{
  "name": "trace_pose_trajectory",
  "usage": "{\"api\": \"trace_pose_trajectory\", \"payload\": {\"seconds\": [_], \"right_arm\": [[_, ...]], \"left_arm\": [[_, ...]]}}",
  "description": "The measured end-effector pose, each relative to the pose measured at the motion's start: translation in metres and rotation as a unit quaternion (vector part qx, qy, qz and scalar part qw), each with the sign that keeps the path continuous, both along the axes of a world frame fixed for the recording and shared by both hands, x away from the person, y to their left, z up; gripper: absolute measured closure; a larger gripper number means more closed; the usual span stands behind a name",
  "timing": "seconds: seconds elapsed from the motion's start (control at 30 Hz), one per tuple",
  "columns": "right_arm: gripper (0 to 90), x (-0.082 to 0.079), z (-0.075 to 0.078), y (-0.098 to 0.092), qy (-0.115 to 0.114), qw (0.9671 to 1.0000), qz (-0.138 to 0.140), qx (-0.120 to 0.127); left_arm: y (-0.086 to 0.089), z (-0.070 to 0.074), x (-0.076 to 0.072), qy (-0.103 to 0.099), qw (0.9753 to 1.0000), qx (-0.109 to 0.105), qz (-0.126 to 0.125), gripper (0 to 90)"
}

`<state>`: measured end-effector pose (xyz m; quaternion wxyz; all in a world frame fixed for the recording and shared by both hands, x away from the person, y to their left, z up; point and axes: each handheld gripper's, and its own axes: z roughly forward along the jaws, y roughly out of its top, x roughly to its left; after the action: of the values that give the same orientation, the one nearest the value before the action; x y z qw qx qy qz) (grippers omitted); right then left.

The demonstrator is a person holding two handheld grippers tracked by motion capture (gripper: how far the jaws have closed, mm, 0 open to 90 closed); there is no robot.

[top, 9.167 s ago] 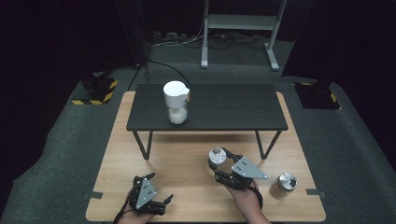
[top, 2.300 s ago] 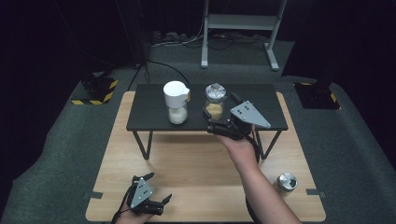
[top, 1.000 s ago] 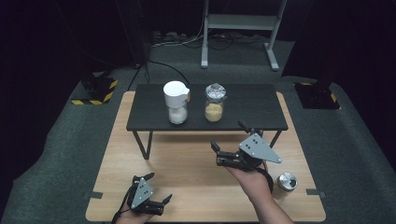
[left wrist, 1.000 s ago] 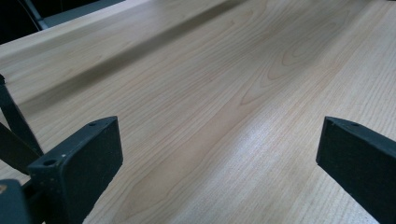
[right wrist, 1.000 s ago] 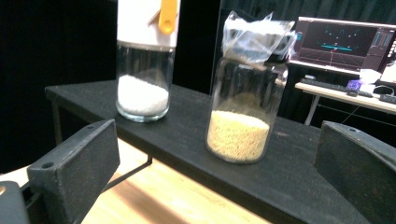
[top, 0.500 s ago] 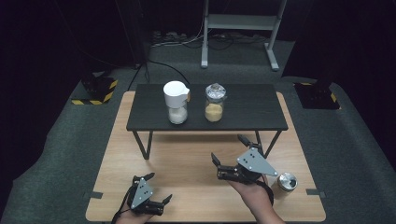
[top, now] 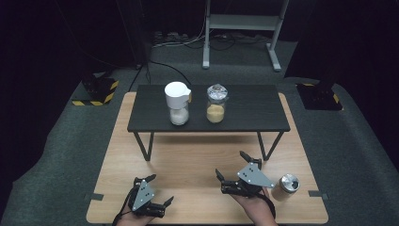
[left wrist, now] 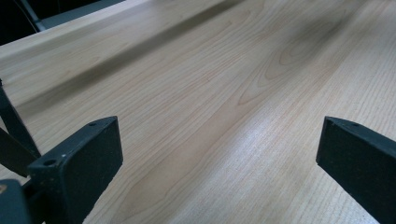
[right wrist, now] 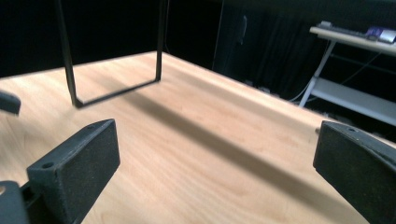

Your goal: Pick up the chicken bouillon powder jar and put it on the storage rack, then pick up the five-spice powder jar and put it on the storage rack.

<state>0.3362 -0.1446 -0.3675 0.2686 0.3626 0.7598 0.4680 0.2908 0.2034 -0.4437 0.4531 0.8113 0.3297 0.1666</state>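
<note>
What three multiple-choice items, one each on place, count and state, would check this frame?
1. Where does the jar of tan grains stand?
A. on the black raised table
B. on the wooden board
C. on the floor

2. How many containers stand on the black raised table?
A. one
B. two
C. three

3. How is the right tool?
A. shut on a jar
B. open, holding nothing
C. shut, empty

Key: 1 A, it stands beside the white-lidded jar; 2 B, those two; 3 B, its jaws stand wide over bare wood.

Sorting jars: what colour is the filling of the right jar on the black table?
Tan, in the jar; high view.
</note>
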Motion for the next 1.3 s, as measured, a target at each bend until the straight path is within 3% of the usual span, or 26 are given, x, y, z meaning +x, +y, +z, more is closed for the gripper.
{"api": "trace_pose_trajectory", "payload": {"seconds": [0.3,0.6,0.7,0.9,1.03,1.17,1.3], "right_arm": [[0.0,-0.011,-0.038,-0.010,0.038,0.9990,-0.007,-0.023],[0.0,-0.017,-0.066,-0.017,0.075,0.9950,-0.005,-0.067],[0.0,-0.017,-0.068,-0.018,0.075,0.9938,-0.007,-0.082],[0.0,-0.019,-0.068,-0.018,0.077,0.9929,-0.006,-0.090],[0.0,-0.023,-0.068,-0.015,0.059,0.9922,0.022,-0.107],[0.0,-0.023,-0.068,-0.015,0.066,0.9917,0.037,-0.104],[0.0,-0.022,-0.067,-0.019,0.072,0.9934,0.024,-0.086]], "left_arm": [[-0.001,0.000,0.000,0.001,1.0000,0.002,-0.006,0.7],[0.001,0.000,0.000,0.002,0.9999,-0.009,-0.010,0.7],[0.001,0.000,0.000,0.001,0.9999,-0.009,-0.009,0.7],[0.000,0.000,-0.001,0.000,1.0000,-0.003,-0.009,0.7],[0.000,0.000,-0.001,-0.006,0.9999,-0.001,-0.015,0.7],[0.000,0.000,-0.001,-0.004,0.9999,-0.002,-0.013,0.7],[0.001,0.000,-0.001,-0.002,0.9999,-0.006,-0.010,0.7]]}}
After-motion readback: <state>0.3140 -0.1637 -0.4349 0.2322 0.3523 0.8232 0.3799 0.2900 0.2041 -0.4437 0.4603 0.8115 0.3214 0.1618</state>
